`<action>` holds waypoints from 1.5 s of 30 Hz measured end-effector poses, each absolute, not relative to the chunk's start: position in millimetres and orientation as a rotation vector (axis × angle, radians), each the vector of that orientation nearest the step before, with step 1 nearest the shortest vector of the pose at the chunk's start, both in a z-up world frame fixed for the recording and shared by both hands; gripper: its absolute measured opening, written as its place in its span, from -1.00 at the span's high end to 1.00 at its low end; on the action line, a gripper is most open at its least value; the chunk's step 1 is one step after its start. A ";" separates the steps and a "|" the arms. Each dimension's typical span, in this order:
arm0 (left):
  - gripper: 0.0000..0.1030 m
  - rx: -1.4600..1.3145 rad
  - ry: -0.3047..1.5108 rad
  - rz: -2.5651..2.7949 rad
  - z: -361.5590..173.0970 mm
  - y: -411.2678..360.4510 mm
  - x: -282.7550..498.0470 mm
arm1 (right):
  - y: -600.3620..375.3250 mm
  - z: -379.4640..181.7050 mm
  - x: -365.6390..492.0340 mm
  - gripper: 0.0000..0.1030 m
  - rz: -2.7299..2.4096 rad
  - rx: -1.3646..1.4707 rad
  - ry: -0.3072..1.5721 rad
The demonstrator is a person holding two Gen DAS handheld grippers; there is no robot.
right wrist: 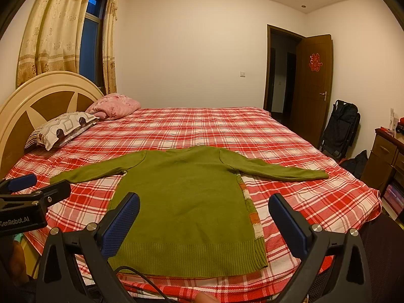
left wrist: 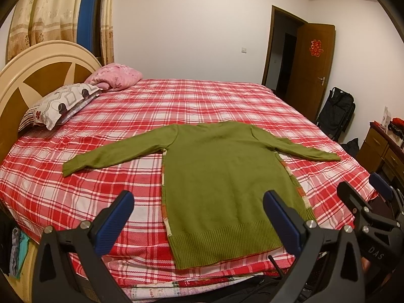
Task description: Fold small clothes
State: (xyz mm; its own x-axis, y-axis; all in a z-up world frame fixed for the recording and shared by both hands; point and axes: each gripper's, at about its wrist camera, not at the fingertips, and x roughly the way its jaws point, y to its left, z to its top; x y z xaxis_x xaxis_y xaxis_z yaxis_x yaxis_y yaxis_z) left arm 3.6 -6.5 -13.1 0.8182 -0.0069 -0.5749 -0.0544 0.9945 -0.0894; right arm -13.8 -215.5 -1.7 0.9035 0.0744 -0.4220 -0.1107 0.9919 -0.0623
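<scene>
We're looking down both grippers at a green sweater (left wrist: 227,176) laid flat, back up, on the red plaid bedsheet (left wrist: 101,184), both sleeves spread out to the sides and the ribbed hem nearest us at the bed's edge. Strips of patterned, multicoloured knit peek out along its side seams.

Our left gripper (left wrist: 199,217) hangs above the near edge of the bed with its jaws wide apart and nothing between them but air. The sweater's hem and lower body sit ahead of the gap, more towards the right-hand jaw, whose blue pad overlaps the hem corner in this view; the left-hand jaw hovers over bare plaid. The left sleeve lies well ahead and to the left of the jaws.

Our right gripper (right wrist: 204,217) is likewise spread wide and empty. Here the sweater's body fills most of the gap, the left-hand jaw overlapping the hem's left part and the right-hand jaw out beyond the right seam, over plaid. The right sleeve stretches away ahead and right of that jaw. We can't tell whether either gripper touches the cloth.

Each gripper shows at the edge of the other's view, side by side. Far beyond the jaws, left, a patterned pillow (left wrist: 60,103) and a pink pillow (left wrist: 116,75) rest against the headboard (left wrist: 30,75); far right, a brown door (right wrist: 313,85) stands open.
</scene>
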 end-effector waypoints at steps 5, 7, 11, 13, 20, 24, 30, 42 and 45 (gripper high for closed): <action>-1.00 -0.108 0.618 0.025 -13.1 -5.1 5.4 | -215.7 -2.1 -13.6 -0.98 0.097 -0.085 0.434; -1.00 -0.111 0.621 0.025 -13.7 -4.2 6.4 | -216.3 -3.2 -13.2 -0.98 0.100 -0.084 0.438; -1.00 -0.115 0.630 0.023 -16.1 -3.0 8.9 | -214.8 -5.8 -11.0 -0.98 0.108 -0.084 0.452; -1.00 -0.118 0.638 0.021 -17.6 -3.0 10.1 | -215.3 -6.8 -9.6 -0.98 0.111 -0.083 0.458; -1.00 -0.126 0.663 0.004 -22.4 0.6 19.9 | -220.6 -13.4 -1.0 -0.98 0.156 -0.065 0.478; -1.00 -0.115 0.656 -0.010 -26.0 8.6 37.3 | -235.5 -26.7 21.2 -0.98 0.198 -0.011 0.535; -1.00 -0.065 0.665 -0.018 -41.0 22.5 90.1 | -278.9 -50.6 73.3 -0.98 0.124 0.063 0.584; -1.00 -0.032 0.772 0.003 -89.5 52.5 206.9 | -438.7 -86.5 213.3 -0.76 -0.177 0.272 0.680; -1.00 -0.006 0.751 0.037 -95.1 63.7 229.9 | -482.8 -91.7 246.1 -0.55 -0.248 0.329 0.704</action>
